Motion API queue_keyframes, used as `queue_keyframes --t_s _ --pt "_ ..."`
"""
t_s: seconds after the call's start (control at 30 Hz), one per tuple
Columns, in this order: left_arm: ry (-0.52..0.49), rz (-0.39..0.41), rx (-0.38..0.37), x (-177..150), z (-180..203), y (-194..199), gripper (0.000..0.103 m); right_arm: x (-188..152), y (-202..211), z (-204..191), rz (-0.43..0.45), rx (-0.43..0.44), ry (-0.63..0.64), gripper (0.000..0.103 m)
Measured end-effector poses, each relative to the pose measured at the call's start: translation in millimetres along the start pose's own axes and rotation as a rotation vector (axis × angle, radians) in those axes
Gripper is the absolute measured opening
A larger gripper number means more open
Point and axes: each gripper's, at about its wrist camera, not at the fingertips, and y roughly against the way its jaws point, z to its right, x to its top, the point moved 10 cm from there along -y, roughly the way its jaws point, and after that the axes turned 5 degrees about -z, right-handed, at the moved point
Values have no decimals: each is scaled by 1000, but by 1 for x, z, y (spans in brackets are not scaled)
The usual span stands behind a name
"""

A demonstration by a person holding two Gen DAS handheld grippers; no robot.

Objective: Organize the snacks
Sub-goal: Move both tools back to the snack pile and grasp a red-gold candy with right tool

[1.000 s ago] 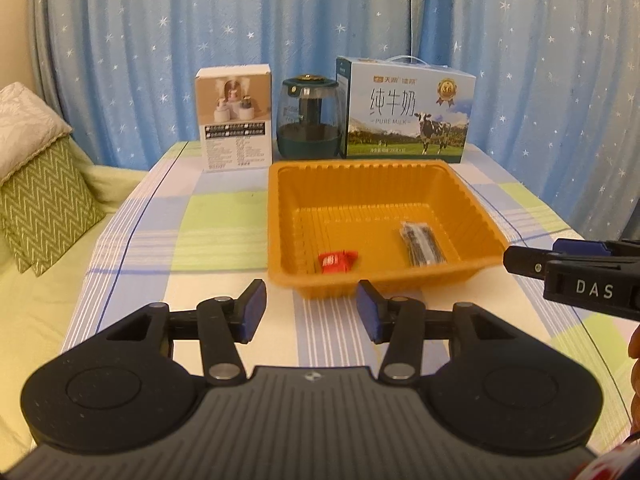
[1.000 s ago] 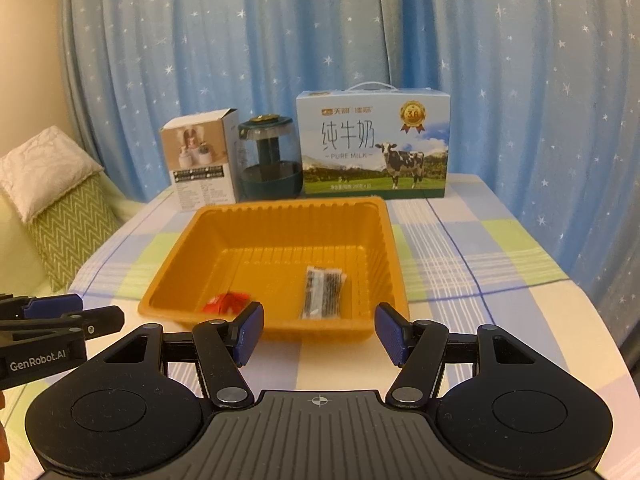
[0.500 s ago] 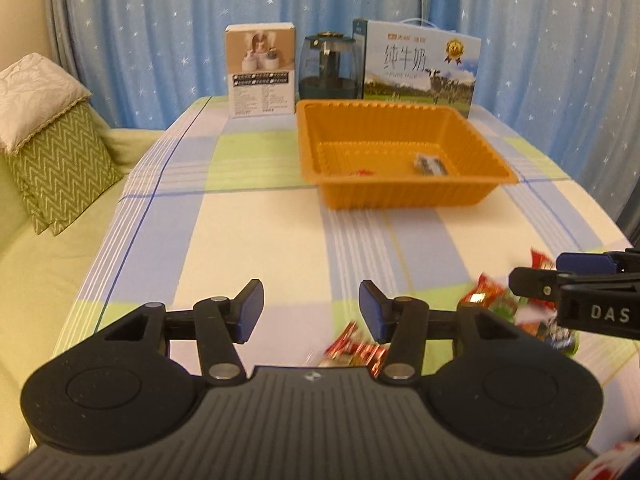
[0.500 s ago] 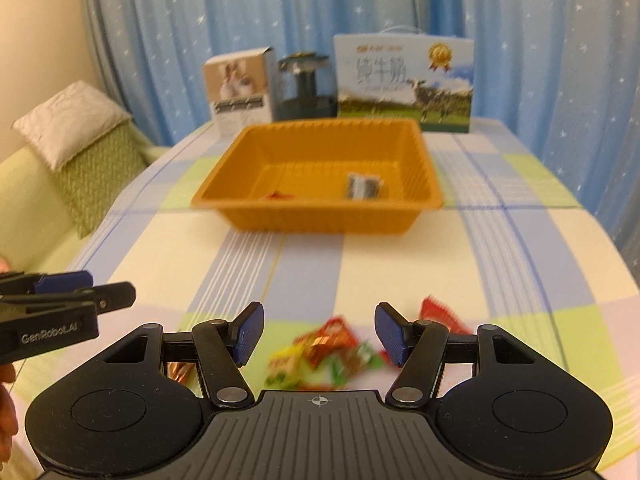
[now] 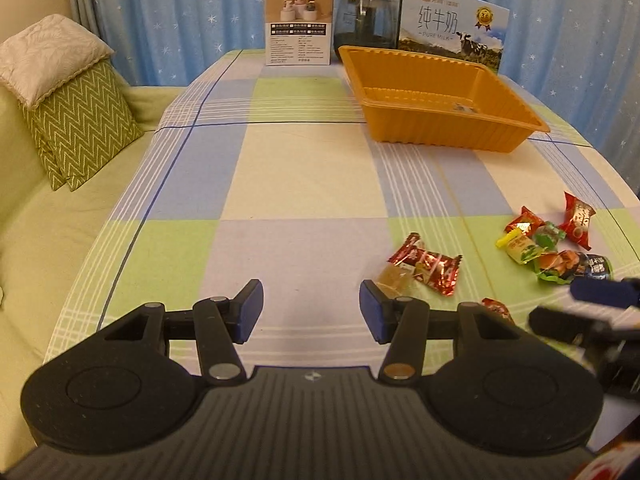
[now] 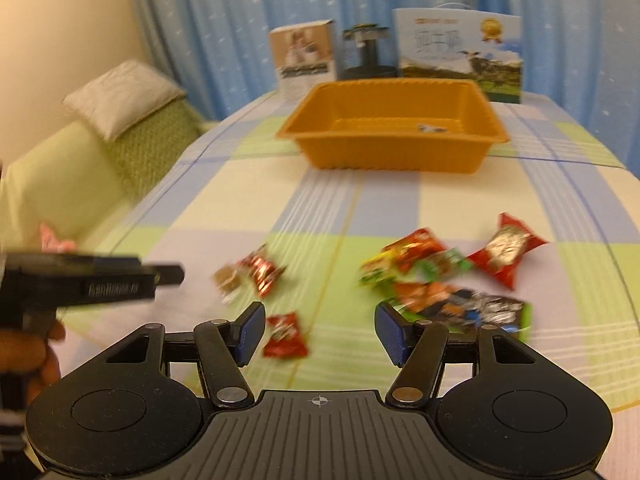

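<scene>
1. Orange plastic tray (image 5: pixel 440 120) is sitting at the far end of the checked tablecloth (image 5: pixel 300 184), with one small dark packet (image 5: pixel 464 109) lying in its right part, the only thing I can make out in there.
2. Behind the tray, a white product box (image 5: pixel 298 22), a dark glass jar (image 5: pixel 366 20) and a milk carton case (image 5: pixel 452 24) are lining up against the blue starry curtain (image 5: pixel 180 8).
3. The snacks are lying loose on the near right part of the cloth, well apart from the tray: a red foil candy (image 5: pixel 434 270) touching a tan one (image 5: pixel 394 278), and further right a pile of red, yellow and green wrappers (image 5: pixel 548 236).
4. The left gripper (image 5: pixel 311 311) is hovering over bare cloth with its blue pads spread and nothing between them; the tan candy is sitting just beyond its right finger.
5. The right gripper (image 6: pixel 320 330) is hanging over the snack area, fingers spread wide too. A small red packet (image 6: pixel 285 336) is lying just inside its left pad, not pinched, and a dark blue and green packet (image 6: pixel 472 310) is peeking out behind its right finger.
6. The right wrist view is blurry, so the wrappers there are looking smeared.
7. A hand (image 6: pixel 28 356) is gripping the left tool at the left edge of that view, and two cushions (image 5: pixel 68 108) are resting on the pale green sofa to the left of the table.
</scene>
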Motion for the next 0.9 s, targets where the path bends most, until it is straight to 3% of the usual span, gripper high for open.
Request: queue_keyframes --t_s 0.13,0.23,0.33,0.53,0.9 --pt "-5 -1 -17 1 3 -2 50 -5 -15 -15 -8 12 69 61" --pt "-46 4 -17 2 10 -4 50 -7 -29 -17 -31 7 88 45" --pt "-77 8 -35 1 16 -6 50 -9 -39 -15 -45 -3 91 40" --pt "-97 -8 -132 0 34 -17 50 -8 -40 -6 -48 -18 63 19" --pt "-180 -9 -128 3 51 -39 49 -9 -32 14 -43 -41 15 19"
